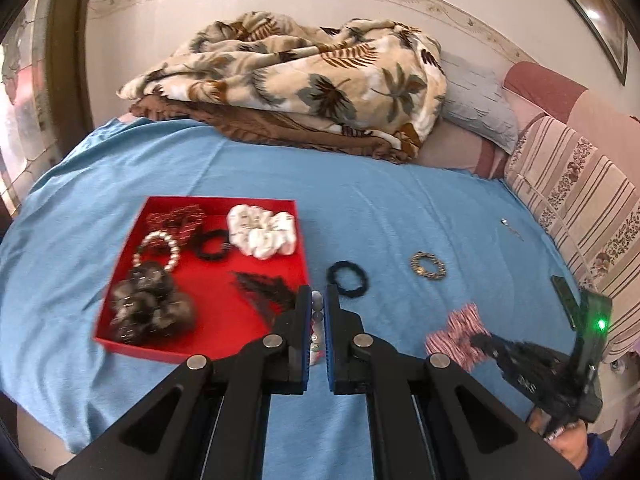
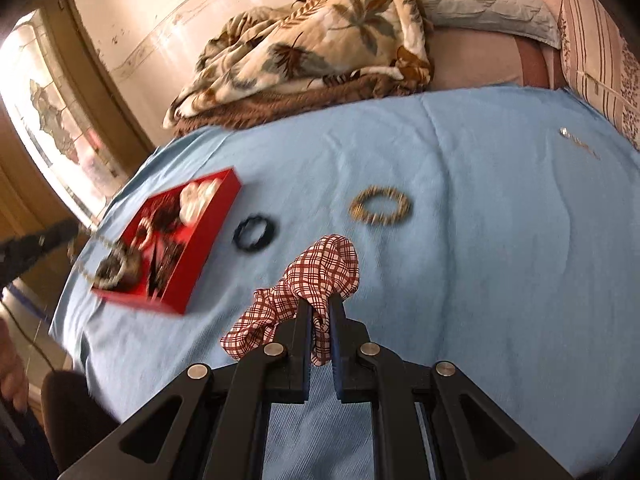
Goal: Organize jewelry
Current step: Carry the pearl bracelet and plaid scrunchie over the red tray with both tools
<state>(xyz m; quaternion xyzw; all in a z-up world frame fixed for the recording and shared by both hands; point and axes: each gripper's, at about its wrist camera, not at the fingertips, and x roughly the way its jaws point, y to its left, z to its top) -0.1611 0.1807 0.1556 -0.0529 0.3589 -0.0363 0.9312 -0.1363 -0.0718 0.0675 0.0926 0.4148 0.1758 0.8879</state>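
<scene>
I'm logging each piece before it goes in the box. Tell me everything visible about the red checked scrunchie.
The red checked scrunchie is a gathered fabric loop in a red-and-white plaid, soft and crumpled. It is pinched between the shut fingers of the right gripper, bunching above the tips and trailing to the left, lifted over the blue sheet. Nothing else touches it.

Beads in left claw (image 1: 319, 312): mostly hidden between fingers, type unclear.
Small metal piece (image 1: 511, 227): too small to identify.
Red tray (image 2: 208, 240) contents: motion-blurred in right view.
Right claw (image 1: 480, 340): blurred.
</scene>
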